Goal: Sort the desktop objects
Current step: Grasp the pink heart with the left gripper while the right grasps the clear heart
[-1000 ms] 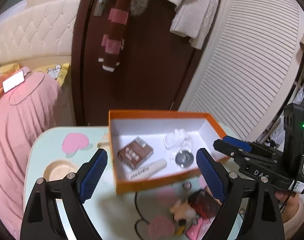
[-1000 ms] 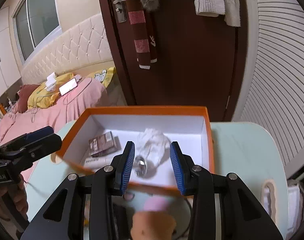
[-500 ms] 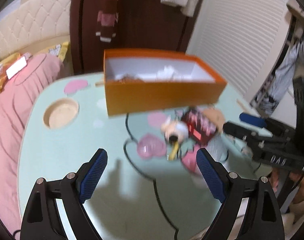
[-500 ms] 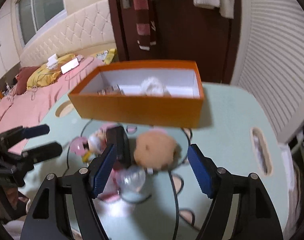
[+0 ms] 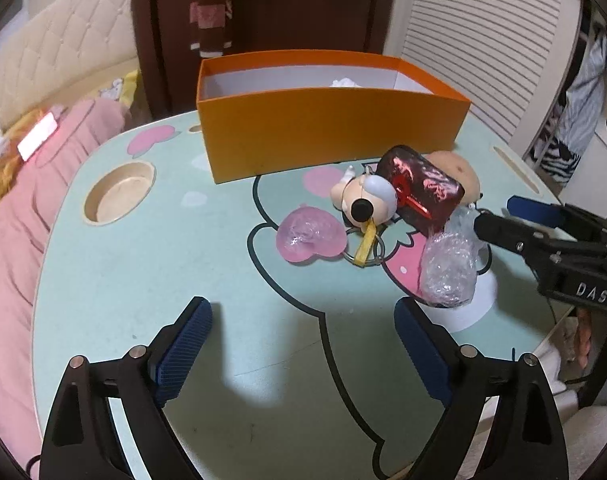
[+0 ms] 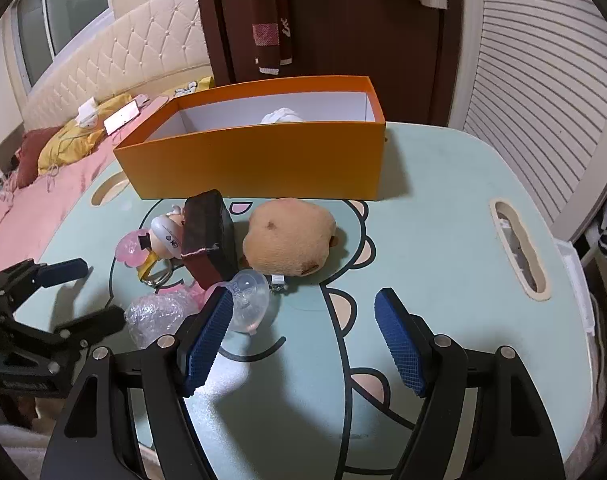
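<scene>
Both claws, left claw (image 5: 299,346) opening and right claw (image 6: 309,334) wide, hover empty before the clutter.

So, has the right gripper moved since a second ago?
Yes. The right gripper has pulled back from over the orange box and now hovers lower over the table, jaws open and empty.

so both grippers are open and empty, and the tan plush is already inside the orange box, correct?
Not the plush. The right wrist view shows the tan plush on the table in front of the orange box, not inside it. The left gripper and right gripper are open and empty, as you said.
</scene>
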Demonstrator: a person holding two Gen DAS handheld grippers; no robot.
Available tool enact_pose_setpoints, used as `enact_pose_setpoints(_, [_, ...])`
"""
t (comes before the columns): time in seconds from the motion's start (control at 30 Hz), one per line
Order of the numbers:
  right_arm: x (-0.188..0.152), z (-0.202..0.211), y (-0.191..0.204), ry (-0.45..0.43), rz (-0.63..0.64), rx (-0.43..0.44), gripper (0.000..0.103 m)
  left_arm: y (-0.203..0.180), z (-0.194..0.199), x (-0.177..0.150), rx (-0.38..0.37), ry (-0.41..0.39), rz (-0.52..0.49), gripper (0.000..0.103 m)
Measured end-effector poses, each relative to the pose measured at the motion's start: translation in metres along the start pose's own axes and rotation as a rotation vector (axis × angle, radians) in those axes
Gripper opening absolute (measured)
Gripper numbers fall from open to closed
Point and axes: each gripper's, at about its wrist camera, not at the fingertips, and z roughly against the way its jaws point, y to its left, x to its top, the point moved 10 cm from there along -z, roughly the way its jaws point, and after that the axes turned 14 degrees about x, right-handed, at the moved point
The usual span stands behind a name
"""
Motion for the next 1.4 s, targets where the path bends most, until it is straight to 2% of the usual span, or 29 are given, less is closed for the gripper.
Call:
enact_pose_setpoints(0.2, [0.003, 0.005, 0.011, -0.030, 0.019, 0.049, 0.074, -0.003, -0.001, -0.002, 0.007, 0.001, -0.021, 0.096])
enact_pose_setpoints(0.33, [-0.001, -0.007, 0.027, 0.019, 0.078, 0.068, 0.073, -0.004, -0.002, -0.003, 0.016, 0.000, -0.035, 0.097])
enact_pose_setpoints(0.43, [-0.005, -0.019, 0.031, 0.057, 0.093, 0.072, 0.063, -0.003, -0.002, -0.002, 0.009, -0.001, -0.028, 0.097])
enact_pose_setpoints(0.53, [-0.003, -0.024, 0.031, 0.042, 0.126, 0.040, 0.062, -0.002, -0.002, -0.001, 0.003, -0.003, -0.017, 0.097])
enact_pose_setpoints(0.6, [-0.002, -0.025, 0.031, 0.031, 0.148, 0.020, 0.042, 0.000, -0.001, -0.001, -0.002, -0.004, -0.007, 0.097])
enact_pose_setpoints(0.73, [-0.003, -0.021, 0.028, 0.020, 0.122, 0.037, 0.041, 0.006, 0.000, 0.002, -0.023, -0.013, 0.039, 0.097])
enact_pose_setpoints(0.87, [0.001, -0.015, 0.022, -0.001, 0.085, 0.061, 0.041, 0.018, 0.004, 0.019, -0.024, -0.077, 0.086, 0.097])
enact_pose_setpoints(0.93, [0.002, -0.013, 0.020, -0.005, 0.069, 0.068, 0.041, 0.017, 0.001, 0.028, -0.031, -0.096, 0.075, 0.097])
enact_pose_setpoints(1.0, [0.002, -0.014, 0.018, 0.001, 0.050, 0.079, 0.041, 0.014, -0.004, 0.034, -0.039, -0.100, 0.050, 0.091])
enact_pose_setpoints(1.03, [0.002, -0.015, 0.017, 0.005, 0.042, 0.085, 0.041, 0.010, -0.009, 0.035, -0.044, -0.091, 0.025, 0.077])
enact_pose_setpoints(1.07, [0.002, -0.015, 0.016, 0.008, 0.036, 0.090, 0.041, 0.005, -0.015, 0.035, -0.048, -0.078, -0.005, 0.067])
enact_pose_setpoints(1.2, [0.002, -0.014, 0.015, 0.009, 0.028, 0.097, 0.041, -0.005, -0.024, 0.036, -0.062, -0.072, -0.045, 0.060])
enact_pose_setpoints(1.33, [0.001, -0.014, 0.014, 0.011, 0.021, 0.104, 0.041, -0.013, -0.021, 0.035, -0.082, -0.084, -0.075, 0.037])
enact_pose_setpoints(1.4, [0.001, -0.014, 0.014, 0.012, 0.018, 0.105, 0.041, -0.014, -0.019, 0.033, -0.077, -0.089, -0.094, 0.037])
